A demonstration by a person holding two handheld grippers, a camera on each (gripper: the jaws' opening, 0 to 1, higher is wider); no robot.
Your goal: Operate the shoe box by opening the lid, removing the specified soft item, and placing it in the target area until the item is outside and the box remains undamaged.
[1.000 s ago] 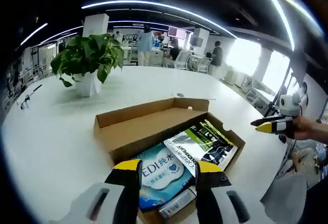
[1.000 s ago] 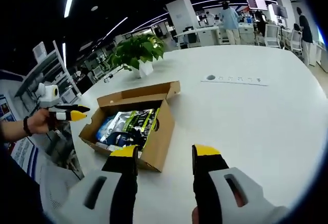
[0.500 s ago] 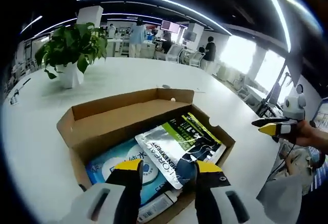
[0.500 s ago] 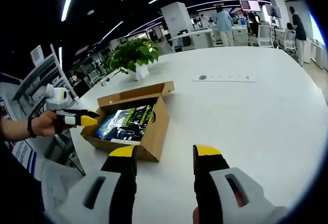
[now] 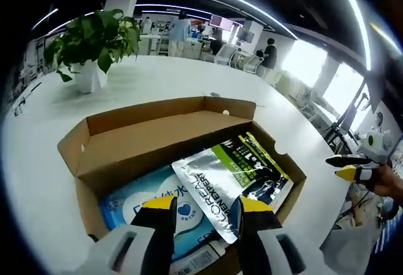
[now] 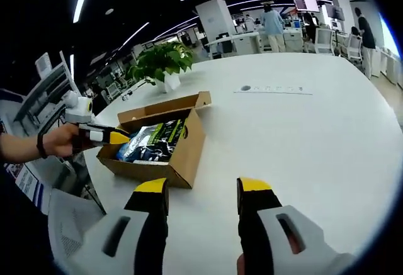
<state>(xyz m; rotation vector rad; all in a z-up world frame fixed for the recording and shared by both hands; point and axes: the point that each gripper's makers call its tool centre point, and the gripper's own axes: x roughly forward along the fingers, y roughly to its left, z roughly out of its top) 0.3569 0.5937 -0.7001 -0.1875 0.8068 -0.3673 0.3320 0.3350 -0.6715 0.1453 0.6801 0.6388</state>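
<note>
Partly hidden blue wipes pack (image 5: pixel 135 201) under silver pouch (image 5: pixel 234 175) in open shoe box (image 5: pixel 132 138), both hand-held grippers (image 5: pixel 204 204) (image 6: pixel 204 187) gaping, empty.

Each white-bodied hand-held gripper (image 6: pixel 203 194) carries black jaws with yellow tips, and the left hand (image 6: pixel 58 141) wears a dark wristband.

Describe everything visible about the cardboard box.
The cardboard box is plain brown corrugated card, shallow and rectangular, open with its lid folded back flat behind it. It sits on the white table, undamaged as far as shows. Inside lie a silver and green pouch overlapping a blue wipes pack. The left claw hovers over its near edge.
</note>
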